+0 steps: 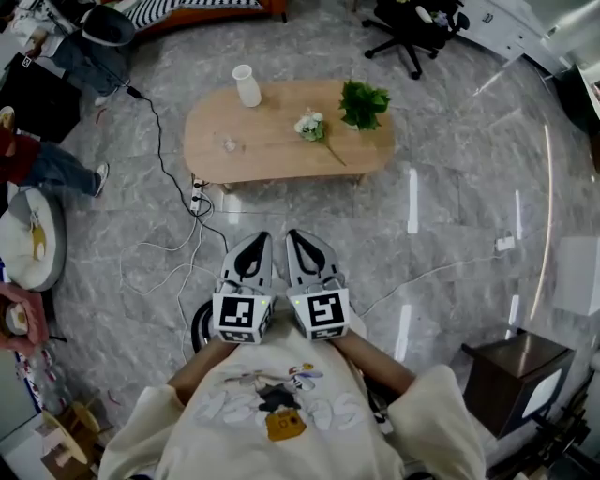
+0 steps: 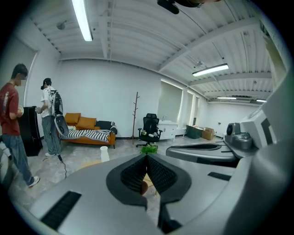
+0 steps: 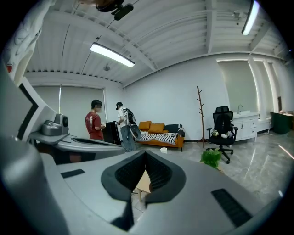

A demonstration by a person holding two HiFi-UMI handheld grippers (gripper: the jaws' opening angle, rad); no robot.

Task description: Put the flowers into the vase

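Note:
A white vase (image 1: 247, 85) stands at the back left of an oval wooden table (image 1: 216, 141). White flowers (image 1: 310, 125) lie near the table's middle, their stem pointing to the front right. A green leafy bunch (image 1: 363, 103) sits just right of them. My left gripper (image 1: 261, 236) and right gripper (image 1: 296, 234) are side by side near my chest, over the floor and well short of the table, both shut and holding nothing. The left gripper view shows its shut jaws (image 2: 146, 156), with the vase (image 2: 104, 153) and greenery (image 2: 149, 149) far beyond. The right gripper (image 3: 145, 153) points toward the greenery (image 3: 212, 158).
Cables and a power strip (image 1: 196, 199) lie on the floor in front of the table's left end. An office chair (image 1: 412, 28) stands behind the table, a striped sofa (image 1: 187, 9) at the back. People stand at the left (image 1: 37, 159). A dark cabinet (image 1: 516, 375) is to my right.

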